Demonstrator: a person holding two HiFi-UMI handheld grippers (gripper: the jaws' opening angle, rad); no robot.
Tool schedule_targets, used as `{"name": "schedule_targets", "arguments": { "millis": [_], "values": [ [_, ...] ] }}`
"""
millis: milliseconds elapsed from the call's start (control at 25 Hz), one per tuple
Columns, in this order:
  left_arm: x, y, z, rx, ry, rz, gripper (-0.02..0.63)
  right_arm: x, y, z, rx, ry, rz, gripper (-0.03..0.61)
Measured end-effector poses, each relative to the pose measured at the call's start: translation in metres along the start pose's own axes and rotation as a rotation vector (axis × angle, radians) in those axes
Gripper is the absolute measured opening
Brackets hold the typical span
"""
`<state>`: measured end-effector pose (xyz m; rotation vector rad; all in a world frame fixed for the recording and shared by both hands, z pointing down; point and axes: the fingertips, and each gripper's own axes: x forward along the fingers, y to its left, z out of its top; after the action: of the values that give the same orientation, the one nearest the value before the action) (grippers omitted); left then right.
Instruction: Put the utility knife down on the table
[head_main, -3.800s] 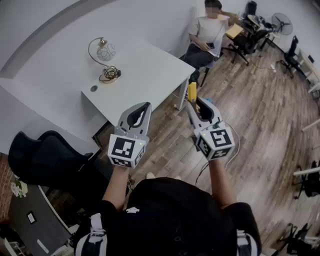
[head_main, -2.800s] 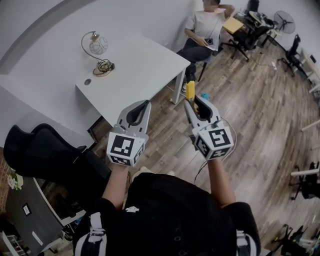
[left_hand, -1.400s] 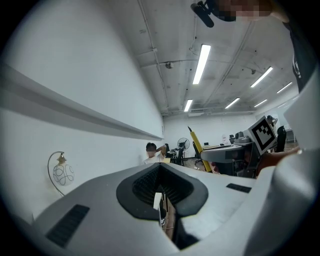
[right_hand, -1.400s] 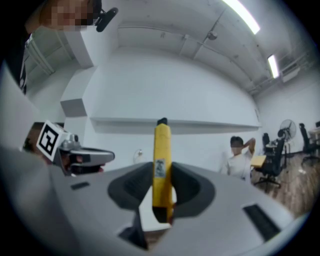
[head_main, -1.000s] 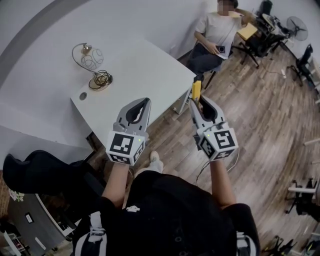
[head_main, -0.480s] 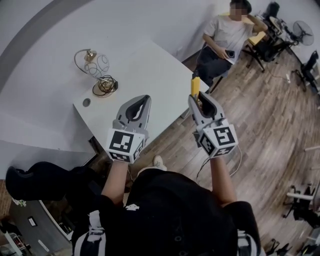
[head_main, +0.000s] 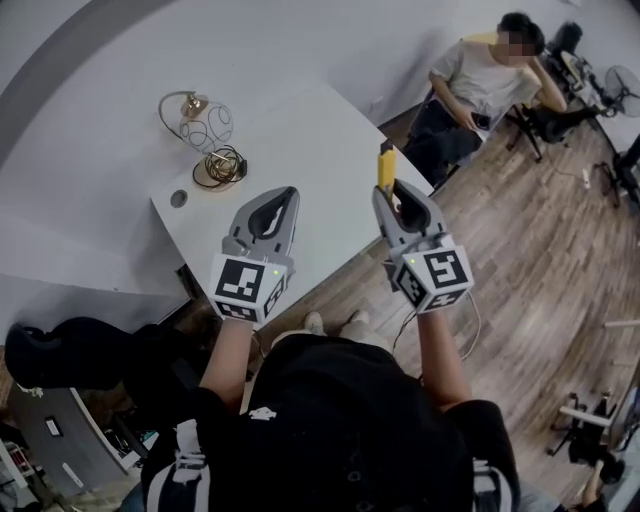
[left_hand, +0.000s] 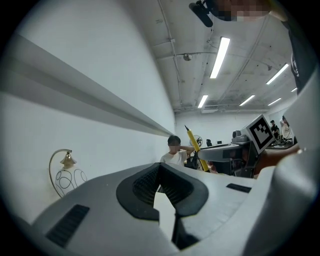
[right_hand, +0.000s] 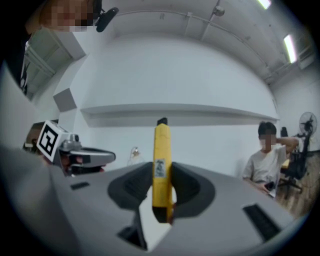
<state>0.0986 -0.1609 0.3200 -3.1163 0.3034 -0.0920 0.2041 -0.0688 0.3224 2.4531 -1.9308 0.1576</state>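
Observation:
A yellow utility knife (head_main: 385, 164) with a black tip stands upright between the jaws of my right gripper (head_main: 384, 192), which is shut on its lower part. The right gripper view shows the knife (right_hand: 161, 150) pinched between the dark pads of the right gripper (right_hand: 161, 172). My left gripper (head_main: 288, 192) hangs beside it on the left, shut and empty; its tips meet in the left gripper view (left_hand: 160, 167), where the knife (left_hand: 194, 146) appears off to the right. Both grippers hover over the near edge of the white table (head_main: 300, 140).
A curved brass lamp with a glass globe (head_main: 200, 122) and a coiled cable (head_main: 222, 165) stand at the table's far left, near a round grommet (head_main: 179, 199). A person sits on a chair (head_main: 482, 78) past the table's right corner. A black chair (head_main: 60, 350) is at lower left.
The whole view has closed in on the table: both grippers, earlier over the wooden floor, now hang over the table's near edge. The knife stays gripped upright in the right gripper.

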Motion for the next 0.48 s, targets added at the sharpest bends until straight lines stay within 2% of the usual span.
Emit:
{"name": "schedule_targets", "arguments": {
  "millis": [240,480],
  "values": [
    [0.002,0.008,-0.002,0.004,0.015,0.08,0.02,0.02,-0.002,-0.001,0.003,0.001,0.087,0.137],
    [0.016,0.022,-0.002,-0.002,0.017,0.197,0.02,0.052,-0.011,0.001,-0.003,0.008,0.207,0.137]
  ]
}}
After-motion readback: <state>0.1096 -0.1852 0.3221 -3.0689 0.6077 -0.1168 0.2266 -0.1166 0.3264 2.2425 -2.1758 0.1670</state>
